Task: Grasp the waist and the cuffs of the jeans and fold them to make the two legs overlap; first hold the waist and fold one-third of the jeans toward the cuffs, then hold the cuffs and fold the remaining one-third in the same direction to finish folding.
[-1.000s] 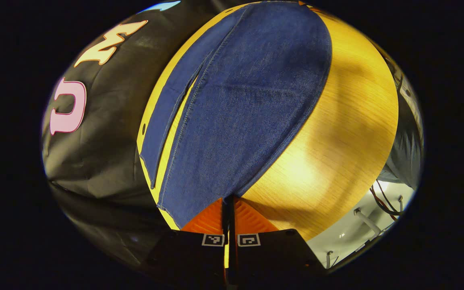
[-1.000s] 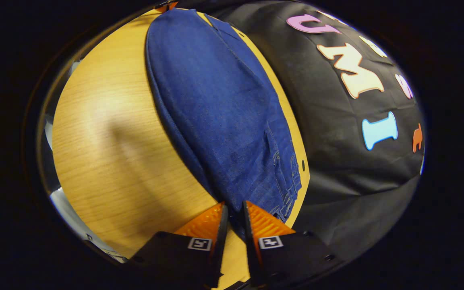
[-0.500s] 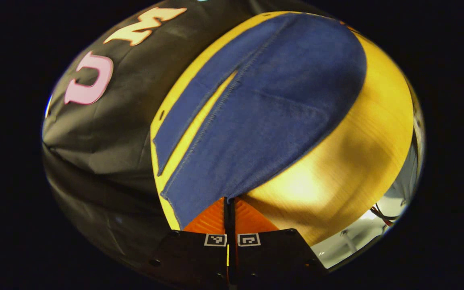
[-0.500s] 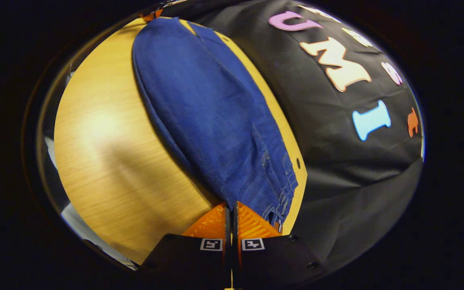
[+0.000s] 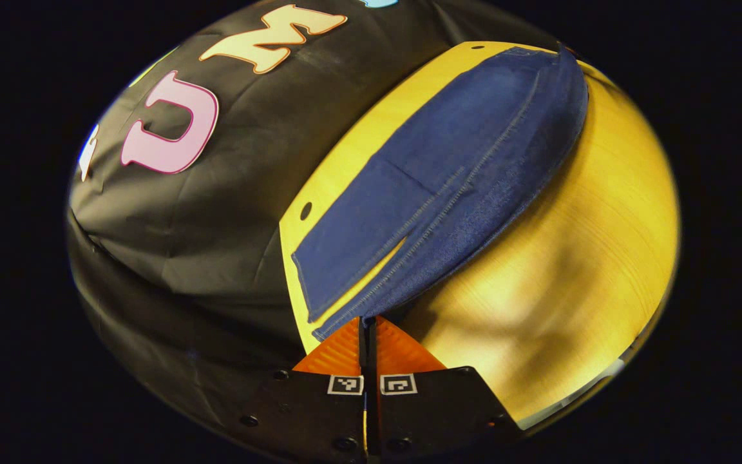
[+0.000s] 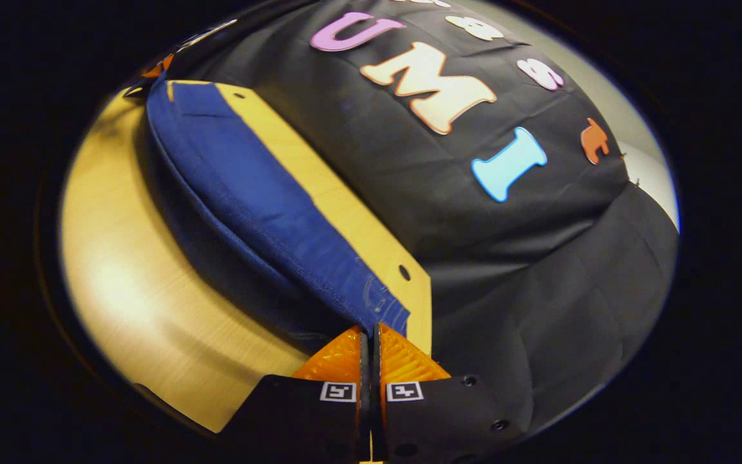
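Blue jeans (image 5: 448,174) lie lengthwise on a wooden table (image 5: 577,258), partly lifted along the near edge. In the left gripper view my left gripper (image 5: 367,320) is shut on the cuff of the nearer leg, which is raised over the other leg lying flat by the far table edge. In the right gripper view my right gripper (image 6: 368,328) is shut on the waist end of the jeans (image 6: 248,200), and the fabric rises from the table (image 6: 145,309) in a long fold. The other gripper shows small at the far end (image 6: 155,67).
The booth's black cloth wall (image 6: 487,212) hangs right behind the far table edge. Small holes mark the table's far corners (image 5: 305,210) (image 6: 403,272). Bare wood stretches on the near side of the jeans in both views.
Both grippers have lifted and swung toward the wall side, carrying the near leg and waist edge up and over the far leg. The right gripper, open one second ago, closed on the waist.
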`<state>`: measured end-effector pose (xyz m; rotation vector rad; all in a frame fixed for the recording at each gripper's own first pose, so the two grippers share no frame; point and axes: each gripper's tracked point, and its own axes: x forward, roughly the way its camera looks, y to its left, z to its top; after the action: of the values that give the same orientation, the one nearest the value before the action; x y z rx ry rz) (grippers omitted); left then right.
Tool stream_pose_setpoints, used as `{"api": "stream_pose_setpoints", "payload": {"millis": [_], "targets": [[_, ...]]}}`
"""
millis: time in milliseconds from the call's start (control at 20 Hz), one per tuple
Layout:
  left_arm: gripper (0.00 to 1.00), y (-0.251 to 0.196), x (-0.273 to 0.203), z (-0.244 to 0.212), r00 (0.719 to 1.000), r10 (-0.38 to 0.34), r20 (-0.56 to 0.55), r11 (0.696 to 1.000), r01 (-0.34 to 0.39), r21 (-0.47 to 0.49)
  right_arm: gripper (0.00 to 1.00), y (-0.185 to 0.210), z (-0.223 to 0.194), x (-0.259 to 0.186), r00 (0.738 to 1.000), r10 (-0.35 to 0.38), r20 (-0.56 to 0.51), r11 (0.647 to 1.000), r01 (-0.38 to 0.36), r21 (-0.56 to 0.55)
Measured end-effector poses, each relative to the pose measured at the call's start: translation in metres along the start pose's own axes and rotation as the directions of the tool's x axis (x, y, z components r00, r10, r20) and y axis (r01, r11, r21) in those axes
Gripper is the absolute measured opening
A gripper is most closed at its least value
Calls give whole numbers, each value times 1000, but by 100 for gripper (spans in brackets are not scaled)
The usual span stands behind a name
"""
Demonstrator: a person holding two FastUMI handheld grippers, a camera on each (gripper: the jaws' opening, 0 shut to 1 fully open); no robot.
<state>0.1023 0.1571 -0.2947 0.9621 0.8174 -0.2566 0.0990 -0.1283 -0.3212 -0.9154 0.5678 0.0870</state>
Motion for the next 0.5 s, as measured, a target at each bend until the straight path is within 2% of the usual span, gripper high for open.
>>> {"api": "stream_pose_setpoints", "payload": {"millis": [150, 300, 500], "targets": [[0, 30, 22, 29, 999, 8, 36, 1000, -8, -5, 3, -13, 26, 30, 998, -67, -5, 995, 67, 77], [0, 57, 52, 56, 998, 19, 63, 999, -17, -36, 2, -25, 52, 60, 992, -121, 16, 990, 120, 79], [0, 73, 100, 81, 997, -13, 78, 996, 20, -86, 2, -21, 70, 104, 993, -118, -4, 990, 118, 82]]}}
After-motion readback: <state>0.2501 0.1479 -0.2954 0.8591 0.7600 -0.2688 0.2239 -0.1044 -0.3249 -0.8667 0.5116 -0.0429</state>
